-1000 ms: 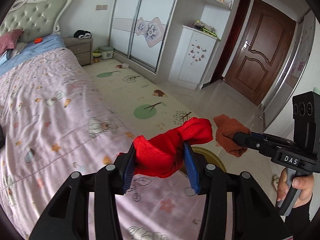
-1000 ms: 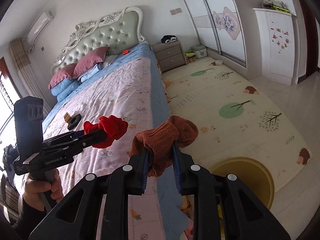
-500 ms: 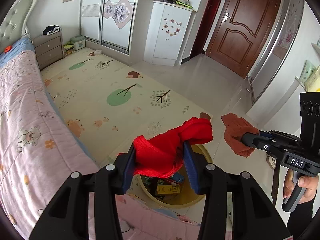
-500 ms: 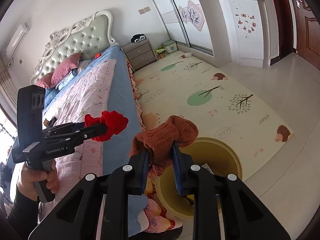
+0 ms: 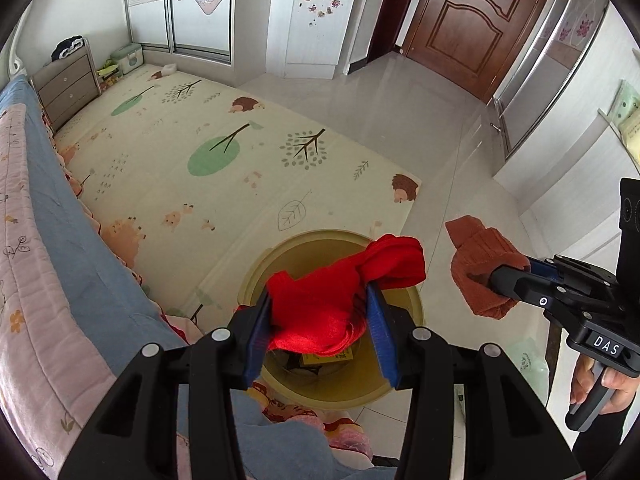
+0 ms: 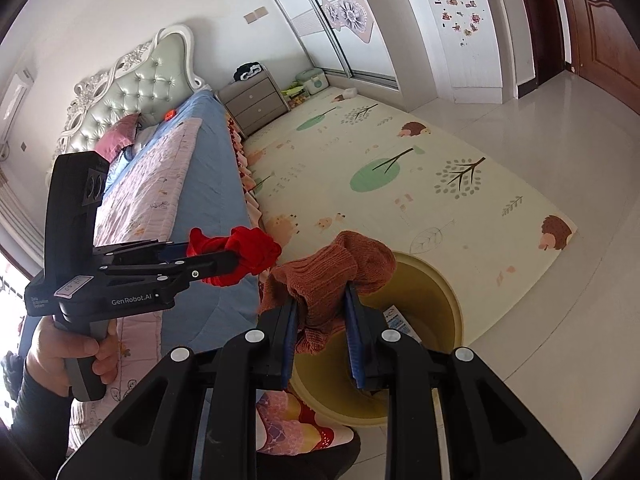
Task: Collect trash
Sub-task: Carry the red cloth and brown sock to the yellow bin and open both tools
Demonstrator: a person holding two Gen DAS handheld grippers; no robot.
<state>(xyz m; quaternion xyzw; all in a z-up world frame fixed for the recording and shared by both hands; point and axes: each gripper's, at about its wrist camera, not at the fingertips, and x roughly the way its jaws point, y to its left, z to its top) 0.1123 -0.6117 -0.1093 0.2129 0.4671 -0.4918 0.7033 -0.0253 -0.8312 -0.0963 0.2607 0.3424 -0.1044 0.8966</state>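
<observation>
My left gripper [image 5: 320,312] is shut on a red sock [image 5: 344,284] and holds it above the open yellow bin [image 5: 412,308] on the floor by the bed. The red sock also shows in the right wrist view [image 6: 248,254], left of centre. My right gripper [image 6: 320,312] is shut on a brown knitted sock [image 6: 336,280] above the bin [image 6: 448,312]. In the left wrist view the brown sock [image 5: 480,268] hangs to the right of the bin. Packaging lies inside the bin.
The bed with a pink quilt [image 5: 24,240] and blue cover runs along the left. A patterned play mat [image 5: 224,152] covers the floor. A nightstand [image 5: 66,84], white wardrobes [image 5: 316,16] and a brown door [image 5: 464,28] stand beyond.
Both grippers swung from over the bed to the right and down, so the yellow bin now lies under the red sock. Both socks stay gripped.
</observation>
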